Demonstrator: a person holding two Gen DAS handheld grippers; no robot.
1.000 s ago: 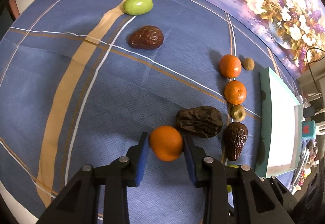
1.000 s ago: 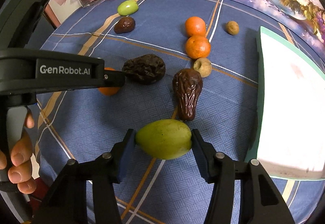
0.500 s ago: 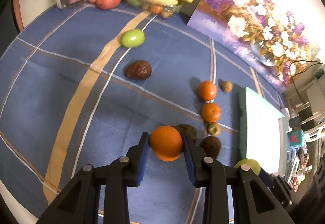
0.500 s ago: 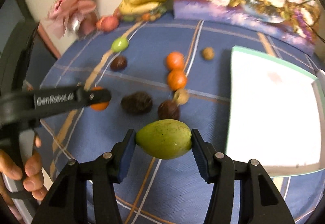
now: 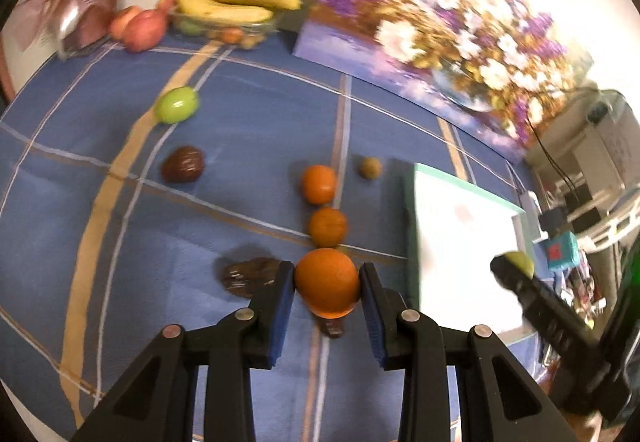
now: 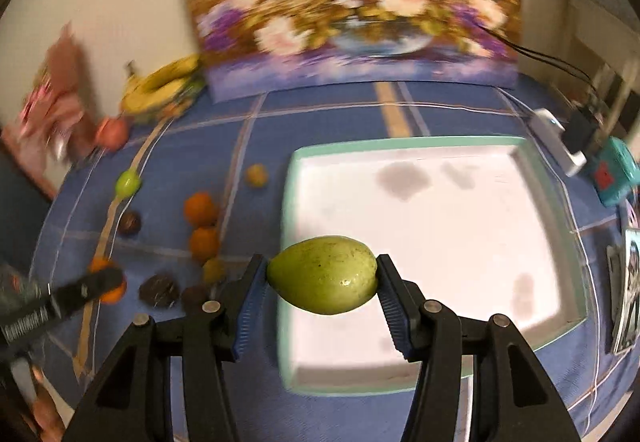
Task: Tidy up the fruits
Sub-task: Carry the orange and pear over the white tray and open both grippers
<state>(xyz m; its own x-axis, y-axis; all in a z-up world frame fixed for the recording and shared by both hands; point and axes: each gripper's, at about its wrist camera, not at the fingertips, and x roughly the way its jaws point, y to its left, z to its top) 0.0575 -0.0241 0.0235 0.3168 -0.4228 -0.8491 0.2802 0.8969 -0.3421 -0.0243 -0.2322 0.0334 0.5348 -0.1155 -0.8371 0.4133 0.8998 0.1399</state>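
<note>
Both hands are carrying fruit toward the white square tray with a mint-green rim (image 6: 404,142), so the step in hand is the transport. The right gripper (image 6: 322,288) holds a green oval mango-like fruit (image 6: 322,285) between its fingers, in the air above the near left part of the tray. The left gripper (image 5: 327,288) has its fingers closed on a round orange (image 5: 327,282), above the blue checked cloth of the bench (image 5: 240,113) and to the left of the tray. Next, I think, each fruit must be lowered into the tray and released gently, because round fruit can roll.
</note>
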